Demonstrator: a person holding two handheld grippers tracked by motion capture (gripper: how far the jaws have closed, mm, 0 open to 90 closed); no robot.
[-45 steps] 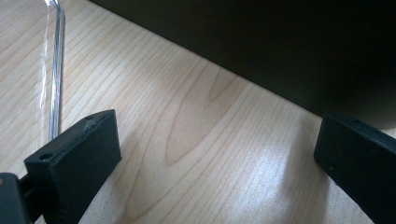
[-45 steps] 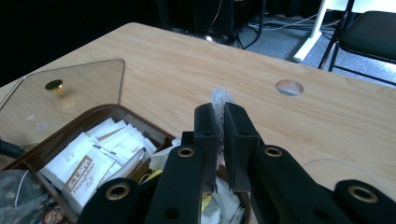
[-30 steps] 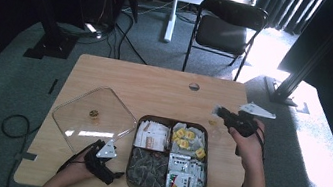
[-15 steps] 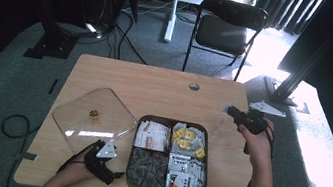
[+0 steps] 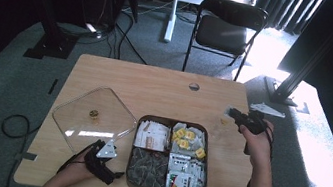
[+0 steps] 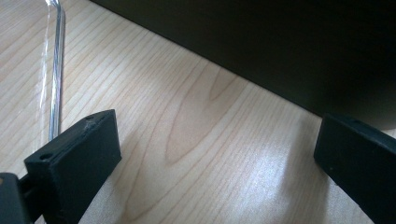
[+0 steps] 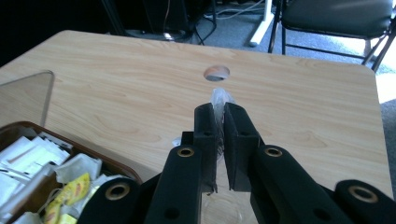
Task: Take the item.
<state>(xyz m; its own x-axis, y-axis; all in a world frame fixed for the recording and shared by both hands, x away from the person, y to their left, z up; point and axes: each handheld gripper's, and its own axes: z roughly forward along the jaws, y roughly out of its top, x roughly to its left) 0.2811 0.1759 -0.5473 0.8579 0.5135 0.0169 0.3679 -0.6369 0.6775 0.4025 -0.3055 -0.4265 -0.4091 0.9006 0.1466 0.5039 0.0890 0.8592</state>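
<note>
The right tool (image 7: 219, 112) is clamped on a small clear wrapped packet (image 7: 220, 99), whose crinkled end sticks out past the tips of the two black jaws. In the high view that right tool (image 5: 233, 115) hangs over the right part of the surface (image 5: 165, 88), just beyond the far right corner of the brown tray (image 5: 208, 153), with a bit of yellow at its tip. The tray is split into four compartments: white sachets near the far left, yellow packets at the far right, dark tea bags at the near left, white and green packets at the near right.

The left tool (image 5: 111, 172) rests low on the surface by the tray's near left corner, its jaws standing wide apart with bare wood between them. A clear lid (image 5: 94, 120) lies flat to the left of the tray.

The surface is pale wood with a round cable hole (image 5: 194, 86) near its far edge. Beyond it stand a black folding chair (image 5: 227, 30) on grey carpet and dark curtains.
</note>
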